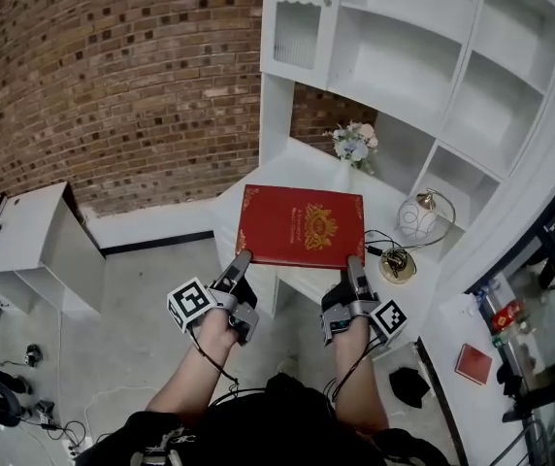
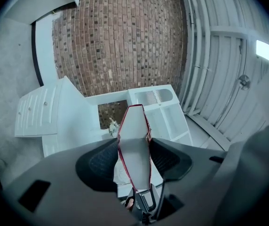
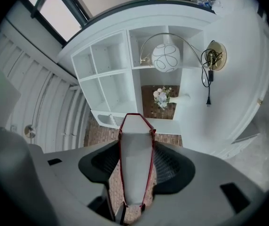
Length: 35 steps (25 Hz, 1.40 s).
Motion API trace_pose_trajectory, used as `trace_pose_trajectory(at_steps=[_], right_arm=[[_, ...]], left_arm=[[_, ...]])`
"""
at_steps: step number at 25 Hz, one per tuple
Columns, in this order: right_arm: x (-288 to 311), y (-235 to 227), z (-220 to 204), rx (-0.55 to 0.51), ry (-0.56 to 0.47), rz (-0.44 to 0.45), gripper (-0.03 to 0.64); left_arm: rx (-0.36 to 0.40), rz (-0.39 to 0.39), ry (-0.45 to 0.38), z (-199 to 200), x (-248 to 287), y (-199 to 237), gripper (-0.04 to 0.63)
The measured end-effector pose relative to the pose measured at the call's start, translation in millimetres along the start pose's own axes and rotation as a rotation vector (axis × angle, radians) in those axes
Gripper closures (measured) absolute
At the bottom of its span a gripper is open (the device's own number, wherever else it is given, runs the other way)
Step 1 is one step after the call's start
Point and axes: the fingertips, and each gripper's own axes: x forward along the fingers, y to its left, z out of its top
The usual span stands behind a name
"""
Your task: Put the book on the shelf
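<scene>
A red book (image 1: 302, 226) with a gold crest on its cover is held flat above the white desk (image 1: 302, 161), in front of the white shelf unit (image 1: 423, 56). My left gripper (image 1: 240, 266) is shut on the book's near left edge and my right gripper (image 1: 355, 268) is shut on its near right edge. In the left gripper view the book's white page edge (image 2: 134, 147) stands between the two dark pads. The right gripper view shows the same page edge (image 3: 136, 166) clamped between its pads, with the open shelf cubbies (image 3: 108, 81) beyond.
On the desk stand a white vase of flowers (image 1: 353, 147) and a round globe lamp (image 1: 415, 216) with a brass base (image 1: 397, 265) and cable. A low white cabinet (image 1: 35, 246) is at left by the brick wall (image 1: 113, 76). A small red book (image 1: 473, 363) lies at right.
</scene>
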Motion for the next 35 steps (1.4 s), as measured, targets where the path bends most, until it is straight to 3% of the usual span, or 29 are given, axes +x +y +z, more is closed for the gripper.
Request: trace_pose_trajectory(at_steps=[17,22,26,35], right_arm=[[189.8,-48.5,155.6,-0.006,-0.041,-0.019,0.377],[216.2,-56.2,180.3,-0.021,-0.064,-0.023,0.377],[228.9,-64.8,190.3,-0.019,-0.081,-0.037,0.377],[241.4,-80.8,210.0,-0.051,-0.23,-0.071,0.377]], left_arm=[[-0.001,0.007,0.054,26.0,257.8,40.7,0.365],[-0.029,-0.045,0.066,27.8,303.1,43.1,0.365],[-0.036,-0.032,0.082,30.2,323.8,54.7,0.365],[-0.079,-0.061,0.246,32.4,380.2,77.6,0.365]])
